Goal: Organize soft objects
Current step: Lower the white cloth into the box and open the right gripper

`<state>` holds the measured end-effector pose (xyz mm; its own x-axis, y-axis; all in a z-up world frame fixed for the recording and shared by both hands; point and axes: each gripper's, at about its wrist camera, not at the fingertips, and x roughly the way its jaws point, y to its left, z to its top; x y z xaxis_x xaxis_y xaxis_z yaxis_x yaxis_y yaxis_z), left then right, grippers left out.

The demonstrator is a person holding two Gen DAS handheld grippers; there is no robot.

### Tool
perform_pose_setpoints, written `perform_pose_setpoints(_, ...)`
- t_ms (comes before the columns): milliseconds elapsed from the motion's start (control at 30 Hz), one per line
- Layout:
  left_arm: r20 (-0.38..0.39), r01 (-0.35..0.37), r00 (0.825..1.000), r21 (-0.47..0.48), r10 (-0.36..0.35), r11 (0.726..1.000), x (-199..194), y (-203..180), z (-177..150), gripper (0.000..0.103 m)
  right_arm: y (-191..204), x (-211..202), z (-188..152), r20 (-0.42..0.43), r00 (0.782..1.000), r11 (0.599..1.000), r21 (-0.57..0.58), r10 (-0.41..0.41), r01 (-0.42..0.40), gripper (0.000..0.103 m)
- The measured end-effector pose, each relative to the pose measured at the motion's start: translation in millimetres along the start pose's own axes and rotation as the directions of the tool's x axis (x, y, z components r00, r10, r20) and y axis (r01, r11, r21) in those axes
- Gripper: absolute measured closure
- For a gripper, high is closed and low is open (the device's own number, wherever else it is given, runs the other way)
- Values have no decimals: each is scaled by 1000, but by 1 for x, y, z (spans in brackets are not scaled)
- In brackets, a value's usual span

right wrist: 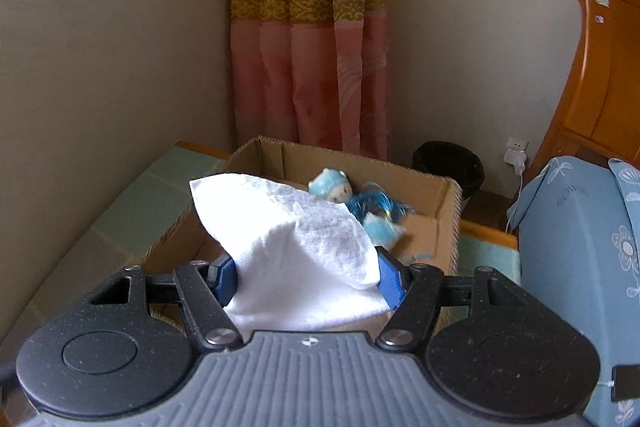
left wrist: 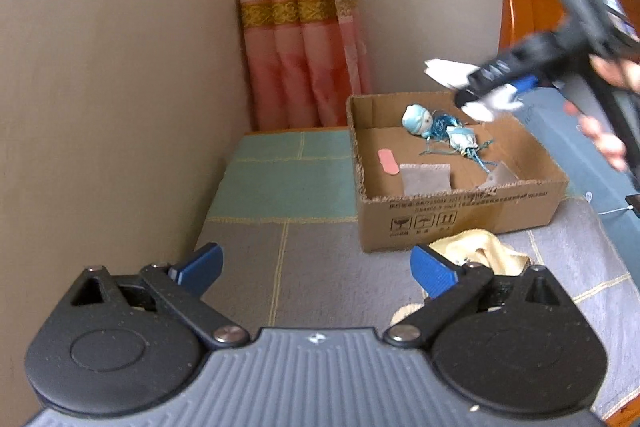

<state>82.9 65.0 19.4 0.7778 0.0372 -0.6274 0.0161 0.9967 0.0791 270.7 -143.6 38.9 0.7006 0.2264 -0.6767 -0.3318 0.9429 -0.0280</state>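
The white cloth (right wrist: 296, 247) sits clamped between the blue pads of the right gripper (right wrist: 306, 277), its folded bulk rising forward from the jaws toward 11 o'clock in the right wrist view. Its long axis runs roughly along the gripper's pointing line, with the free end hanging over the near wall of the cardboard box (right wrist: 446, 223). The box lies dead ahead of this gripper, at 12 o'clock and slightly below, so the coming move looks like a short carry forward and a release over the open floor of the box.

Inside the box a small doll in a blue hat (right wrist: 330, 187) lies toward the far wall, at about 1 o'clock from the cloth. The left wrist view also shows a pink strip (left wrist: 388, 161) and a grey square of fabric (left wrist: 426, 179) on the box floor.

The left gripper (left wrist: 316, 267) stands with its jaws spread wide and nothing between them. A cream cloth (left wrist: 480, 253) lies on the patchwork bedcover (left wrist: 320, 259) against the box's near wall, at 1 o'clock from that gripper, partly hidden behind its right finger. The left hand is much nearer to that piece, and the right is the one placed for the box.

A pink curtain (right wrist: 308, 47) hangs in the corner beyond.
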Motion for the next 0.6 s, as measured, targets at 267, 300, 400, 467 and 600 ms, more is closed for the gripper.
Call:
perform_pose_setpoints(267, -35, 6, 999, -14, -6, 1000, 7, 12, -13, 3, 14, 74, 43, -75, 997, 1000, 20, -16, 18, 31)
perform_pose_setpoints(300, -38, 5, 999, -19, -6, 1000, 8, 13, -15, 3, 16, 83, 47, -76, 997, 999, 18, -33, 35, 29)
perform_pose_setpoints(400, -44, 10, 999, -26, -11, 1000, 10, 16, -17, 3, 21, 105, 54, -72, 994, 996, 15, -86, 87, 9)
perform_pose_setpoints(467, -48, 10, 999, -29, -11, 1000, 12, 18, -19, 3, 23, 113, 55, -79, 992, 995, 4, -100, 101, 4)
perform_pose_setpoints(600, -54, 16, 998, -41, -18, 999, 12, 20, -21, 3, 25, 108, 50, -91, 991, 995, -13, -102, 101, 1)
